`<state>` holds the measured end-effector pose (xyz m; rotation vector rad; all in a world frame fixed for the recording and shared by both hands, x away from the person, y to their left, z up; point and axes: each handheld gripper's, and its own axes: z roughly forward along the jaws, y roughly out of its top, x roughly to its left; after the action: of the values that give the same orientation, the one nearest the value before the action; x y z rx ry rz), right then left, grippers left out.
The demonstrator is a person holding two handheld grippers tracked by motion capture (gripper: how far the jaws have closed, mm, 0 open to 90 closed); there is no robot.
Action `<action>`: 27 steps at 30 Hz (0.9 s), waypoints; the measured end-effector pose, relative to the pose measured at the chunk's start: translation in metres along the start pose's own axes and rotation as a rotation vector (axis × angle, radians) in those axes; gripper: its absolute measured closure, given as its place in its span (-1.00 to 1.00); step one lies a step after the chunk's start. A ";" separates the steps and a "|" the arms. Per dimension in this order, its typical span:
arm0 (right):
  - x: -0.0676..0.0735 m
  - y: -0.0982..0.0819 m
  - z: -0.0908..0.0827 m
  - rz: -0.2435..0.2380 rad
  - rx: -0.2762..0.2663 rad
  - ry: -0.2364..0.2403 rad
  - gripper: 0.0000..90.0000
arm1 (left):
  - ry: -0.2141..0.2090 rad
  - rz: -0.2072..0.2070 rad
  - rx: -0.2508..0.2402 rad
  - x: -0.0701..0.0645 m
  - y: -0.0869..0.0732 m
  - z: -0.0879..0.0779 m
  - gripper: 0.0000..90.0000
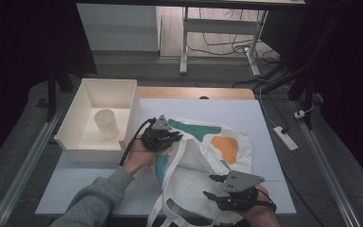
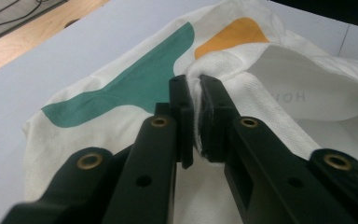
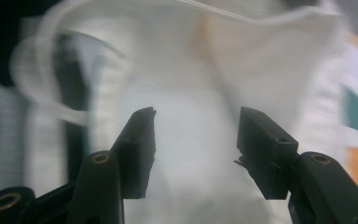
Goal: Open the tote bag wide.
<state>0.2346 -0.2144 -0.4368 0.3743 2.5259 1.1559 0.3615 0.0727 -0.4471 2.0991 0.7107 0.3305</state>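
I see a white fabric tote bag with teal and orange printed shapes (image 1: 203, 156) lying crumpled on the pale counter (image 1: 75, 182), just right of a cream plastic bin (image 1: 87, 142) containing a cream cup (image 1: 107, 124). My left tongs (image 1: 175, 137) are clenched on a fold of the bag's upper rim. My right tongs (image 1: 211, 186) sit over the bag's near edge, released, with fabric behind the gap and no pad contact.

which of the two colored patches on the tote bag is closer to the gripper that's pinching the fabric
The teal patch. It runs right up beside the left gripper, which is clamped on the tote bag; the orange patch lies farther beyond.
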 end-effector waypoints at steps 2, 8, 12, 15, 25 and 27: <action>-0.011 -0.001 -0.002 0.027 0.013 -0.063 0.03 | -0.001 -0.001 0.001 0.000 0.000 0.000 0.88; -0.046 -0.011 0.001 0.115 0.074 -0.131 -0.03 | -0.002 0.001 -0.001 0.000 0.000 0.000 0.88; -0.054 -0.019 0.016 0.144 0.131 -0.120 0.05 | -0.004 0.004 0.006 0.000 -0.001 -0.001 0.88; -0.065 -0.026 0.028 0.164 0.180 -0.128 0.60 | -0.007 0.005 0.010 -0.002 -0.002 -0.001 0.88; -0.059 0.001 -0.011 0.145 0.027 -0.127 0.85 | -0.017 -0.004 -0.061 -0.003 -0.002 -0.029 0.88; -0.057 0.007 -0.017 0.127 0.008 -0.131 0.85 | -0.018 0.000 -0.092 -0.004 0.002 -0.041 0.87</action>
<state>0.2800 -0.2428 -0.4104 0.6009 2.4241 1.1273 0.3399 0.0965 -0.4220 2.0121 0.6725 0.3372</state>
